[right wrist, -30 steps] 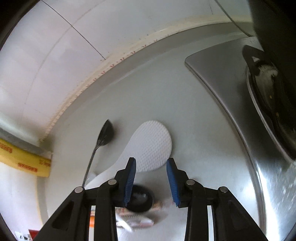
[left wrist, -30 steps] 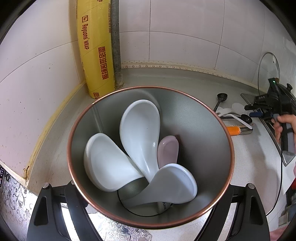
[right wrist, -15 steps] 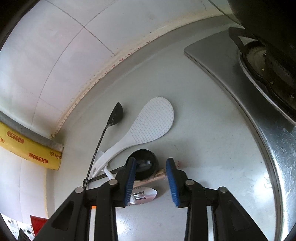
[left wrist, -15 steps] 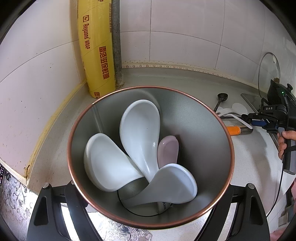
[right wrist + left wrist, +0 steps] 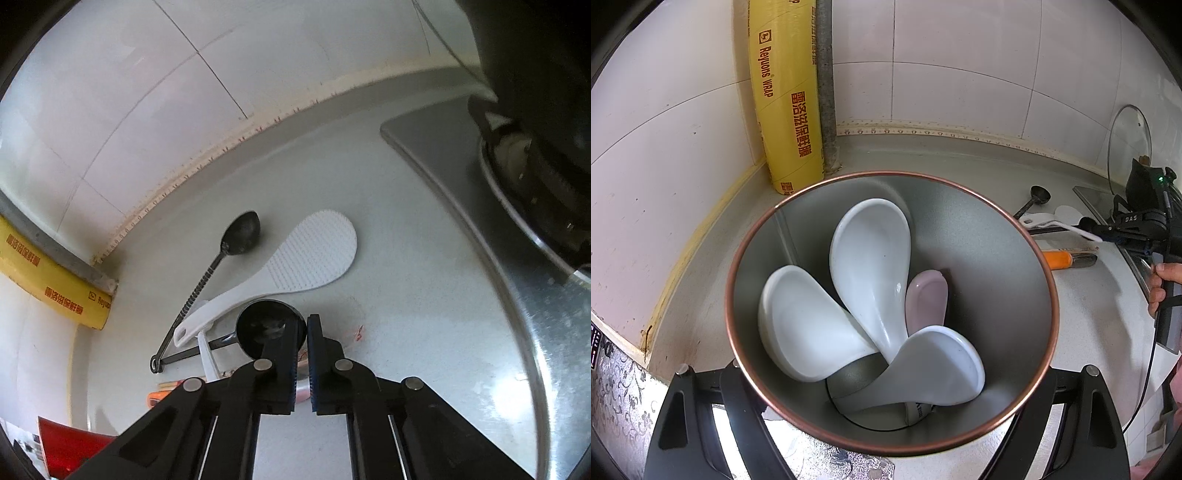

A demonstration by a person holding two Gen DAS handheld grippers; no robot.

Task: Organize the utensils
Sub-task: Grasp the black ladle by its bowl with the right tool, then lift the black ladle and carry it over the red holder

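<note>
Clamped in the left gripper (image 5: 886, 424): a copper-rimmed metal cup (image 5: 1008, 295) holding three white ceramic spoons (image 5: 871, 266) and a pink one (image 5: 927, 295). Beyond the cup on the desk (image 5: 406, 258): white rice paddle (image 5: 314, 254), black spoon (image 5: 242, 230). Right gripper (image 5: 303, 332) pinched together over a black ladle (image 5: 262, 325).

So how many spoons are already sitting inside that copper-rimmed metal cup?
4: a white ceramic spoon at left, a tall white one in the middle, a pale pink one behind, a white one in front. More may be hidden underneath.
</note>
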